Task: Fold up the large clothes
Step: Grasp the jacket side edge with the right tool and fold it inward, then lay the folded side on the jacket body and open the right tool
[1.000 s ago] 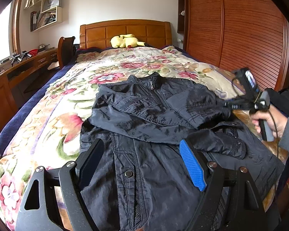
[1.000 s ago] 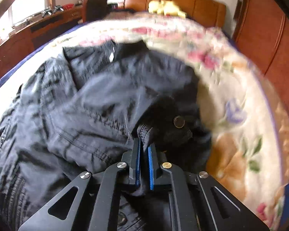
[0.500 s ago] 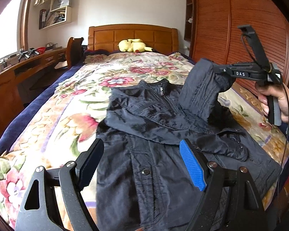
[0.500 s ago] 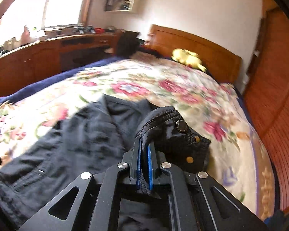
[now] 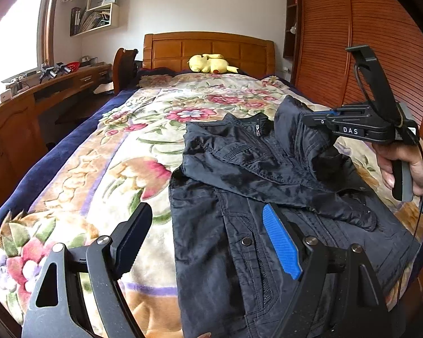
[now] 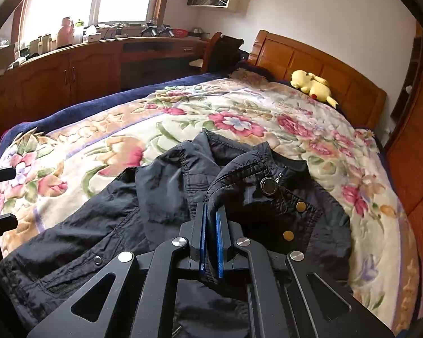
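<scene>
The right gripper point(image 6: 210, 226) pinches the black jacket's point(image 5: 268, 197) sleeve cuff point(image 6: 265, 194), lifted mid-frame; the left gripper point(image 5: 208, 239) (jaws spread, empty) sits lower — over its hem.

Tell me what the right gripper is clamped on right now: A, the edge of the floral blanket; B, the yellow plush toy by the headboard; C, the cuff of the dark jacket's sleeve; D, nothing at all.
C: the right gripper is shut on the sleeve cuff of the dark jacket, lifted above the floral blanket; the yellow plush toy lies untouched by the headboard.
</scene>
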The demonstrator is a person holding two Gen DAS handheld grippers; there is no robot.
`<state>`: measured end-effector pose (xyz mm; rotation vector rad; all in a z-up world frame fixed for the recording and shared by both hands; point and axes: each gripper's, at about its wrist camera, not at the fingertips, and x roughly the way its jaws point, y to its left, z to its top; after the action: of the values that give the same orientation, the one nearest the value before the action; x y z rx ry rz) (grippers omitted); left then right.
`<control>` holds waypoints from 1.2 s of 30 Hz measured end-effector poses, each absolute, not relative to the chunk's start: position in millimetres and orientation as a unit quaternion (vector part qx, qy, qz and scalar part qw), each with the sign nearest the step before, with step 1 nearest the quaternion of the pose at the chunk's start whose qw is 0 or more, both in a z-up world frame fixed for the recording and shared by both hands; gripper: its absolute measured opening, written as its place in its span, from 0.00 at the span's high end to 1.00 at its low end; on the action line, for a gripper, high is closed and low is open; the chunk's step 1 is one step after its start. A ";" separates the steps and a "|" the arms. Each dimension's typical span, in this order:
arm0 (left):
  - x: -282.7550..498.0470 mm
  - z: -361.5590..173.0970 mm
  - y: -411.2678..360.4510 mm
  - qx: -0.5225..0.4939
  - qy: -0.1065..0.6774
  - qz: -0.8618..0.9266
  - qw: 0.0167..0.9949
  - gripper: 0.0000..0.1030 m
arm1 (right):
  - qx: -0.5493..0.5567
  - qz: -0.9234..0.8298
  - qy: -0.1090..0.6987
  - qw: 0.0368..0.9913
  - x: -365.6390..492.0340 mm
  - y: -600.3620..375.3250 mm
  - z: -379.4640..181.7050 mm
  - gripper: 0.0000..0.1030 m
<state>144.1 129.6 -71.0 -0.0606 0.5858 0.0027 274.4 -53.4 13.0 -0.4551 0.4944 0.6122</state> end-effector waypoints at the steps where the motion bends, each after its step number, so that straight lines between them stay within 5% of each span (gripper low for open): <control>1: 144.0 -71.0 129.3 -0.030 0.289 0.002 0.957 0.21 | -0.214 0.298 0.240 0.899 271.3 -52.7 17.8 0.94; 11: 144.9 -72.7 124.1 -0.022 0.292 0.001 0.956 0.21 | -0.172 0.341 0.220 0.898 247.9 -62.6 30.1 0.88; 18: 145.0 -74.4 125.6 -0.021 0.295 0.002 0.955 0.21 | -0.170 0.305 0.265 0.899 275.3 -73.6 -7.3 0.58; 21: 145.6 -75.1 125.7 -0.021 0.296 0.002 0.955 0.21 | -0.158 0.288 0.301 0.896 298.9 -72.8 -30.1 0.57; 30: 146.0 -76.7 125.1 -0.016 0.299 0.002 0.954 0.21 | -0.067 0.274 0.415 0.865 364.1 -68.3 -92.9 0.59; 31: 145.9 -76.3 124.7 -0.017 0.300 0.001 0.954 0.21 | -0.057 0.295 0.425 0.854 368.0 -60.2 -97.3 0.65; 32: 145.6 -76.1 124.9 -0.017 0.299 0.002 0.954 0.21 | -0.057 0.295 0.425 0.854 368.0 -60.2 -97.3 0.86; 33: 145.9 -76.2 124.8 -0.017 0.299 0.002 0.954 0.21 | -0.058 0.308 0.422 0.851 369.3 -55.9 -98.9 0.94; 36: 146.5 -76.3 125.8 -0.017 0.300 0.004 0.954 0.21 | -0.077 0.341 0.390 0.852 358.6 -37.1 -88.4 0.94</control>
<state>146.5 125.8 -76.3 -0.0342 0.6086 0.0085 358.6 -37.1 -88.4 -0.1617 0.8199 0.7182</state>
